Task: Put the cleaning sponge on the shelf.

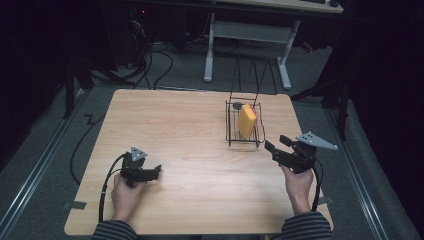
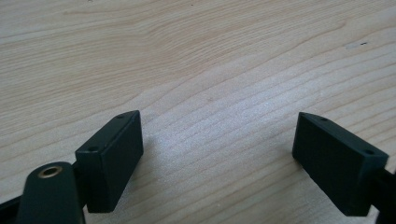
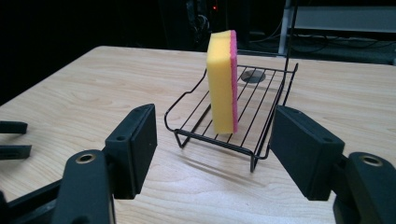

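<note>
So the right gripper (image 3: 212, 154) has its jaws spread wide with nothing between them, and it's aimed straight at the sponge (image 3: 222, 81), which stands on edge in the little wire rack (image 3: 261, 137). Yellow face toward the left of that view, thin pink layer on the other side. From the high view the right gripper (image 1: 274, 145) sits just off the rack (image 1: 231, 131) at the near right, close but not touching, while the sponge (image 1: 246, 120) leans upright inside it toward the far half of the table (image 1: 170, 130). The left gripper (image 1: 156, 171) is parked low over bare wood at the near left, well apart from everything, jaws also wide apart and empty, see the left gripper view (image 2: 217, 154). My read: this is the approach step for a grab on the sponge, not the grab itself. Next move probably needs the right one to go forward and a bit up so the pads straddle the sponge's flat faces, above the rack's rim wire, then squeeze. Tricky bit imo is that the sponge is soft and only propped up, so a nudge from one pad could tip it over, and the rack looks light enough to slide if the jaws catch the wire.
</note>
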{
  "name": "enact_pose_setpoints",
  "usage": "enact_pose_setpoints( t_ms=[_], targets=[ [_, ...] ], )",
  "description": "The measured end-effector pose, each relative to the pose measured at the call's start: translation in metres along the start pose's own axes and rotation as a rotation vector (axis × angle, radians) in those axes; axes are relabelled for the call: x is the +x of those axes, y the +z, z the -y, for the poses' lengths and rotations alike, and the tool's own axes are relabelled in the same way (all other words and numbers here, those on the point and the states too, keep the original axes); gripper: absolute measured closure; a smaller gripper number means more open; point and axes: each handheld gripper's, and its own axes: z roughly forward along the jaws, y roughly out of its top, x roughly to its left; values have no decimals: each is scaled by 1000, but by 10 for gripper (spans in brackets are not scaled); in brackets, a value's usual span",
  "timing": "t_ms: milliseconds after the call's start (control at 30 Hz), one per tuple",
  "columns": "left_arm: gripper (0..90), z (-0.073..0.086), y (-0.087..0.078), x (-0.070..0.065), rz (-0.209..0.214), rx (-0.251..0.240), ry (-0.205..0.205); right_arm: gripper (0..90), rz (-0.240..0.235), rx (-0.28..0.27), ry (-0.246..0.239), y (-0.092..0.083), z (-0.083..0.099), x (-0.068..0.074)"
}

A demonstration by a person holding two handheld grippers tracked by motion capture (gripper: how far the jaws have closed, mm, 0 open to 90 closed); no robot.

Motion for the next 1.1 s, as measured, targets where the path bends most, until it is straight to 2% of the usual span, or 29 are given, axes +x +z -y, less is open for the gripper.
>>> enact_pose_setpoints(
  t_ms=[567,1100],
  targets=[
    [168,0,0,0,-1,1,0,328,-26,-25,26,-24,21,2],
    [168,0,0,0,0,0,0,333,-47,-22,50,-26,42,4]
  ],
)
